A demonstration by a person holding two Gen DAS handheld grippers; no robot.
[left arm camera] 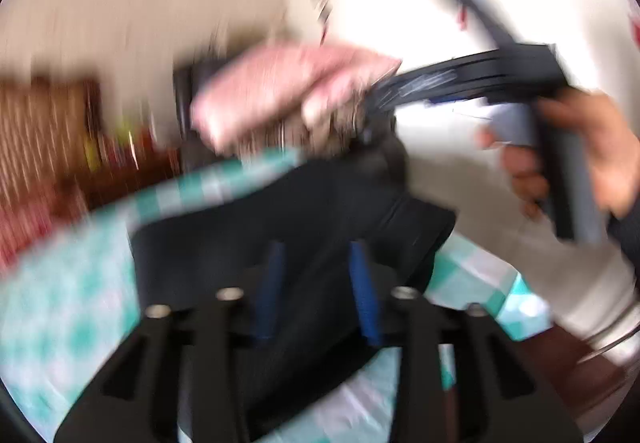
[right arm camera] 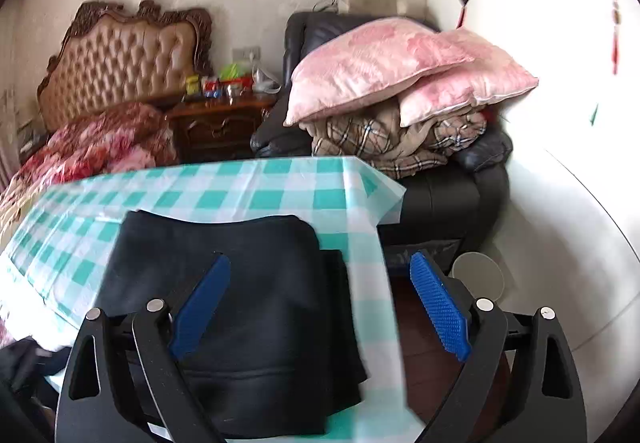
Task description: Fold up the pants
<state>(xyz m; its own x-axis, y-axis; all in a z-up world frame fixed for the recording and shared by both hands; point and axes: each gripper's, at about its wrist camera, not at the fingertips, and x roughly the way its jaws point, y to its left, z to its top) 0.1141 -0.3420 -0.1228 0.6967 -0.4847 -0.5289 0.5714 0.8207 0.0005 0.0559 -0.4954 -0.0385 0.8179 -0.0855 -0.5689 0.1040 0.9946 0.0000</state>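
Dark navy pants (right arm camera: 260, 263) lie folded into a compact rectangle on the table's teal-and-white checked cloth (right arm camera: 240, 187), near its right corner. My right gripper (right arm camera: 320, 295) hovers over them, open wide; its left blue pad is above the fabric, its right pad past the table edge, and nothing is between them. The left wrist view is smeared by motion. There the pants (left arm camera: 320, 203) lie beyond my left gripper (left arm camera: 318, 283), whose blue fingers stand a narrow gap apart with nothing seen between them. A hand (left arm camera: 592, 147) holds the right gripper (left arm camera: 384, 99) at upper right.
A black armchair (right arm camera: 440, 203) piled with pink pillows (right arm camera: 380, 63) and a plaid blanket (right arm camera: 380, 139) stands behind the table corner. A bed with tufted headboard (right arm camera: 120, 59) and a cluttered nightstand (right arm camera: 216, 119) sit far left. Dark cloth (right arm camera: 20, 363) lies low left.
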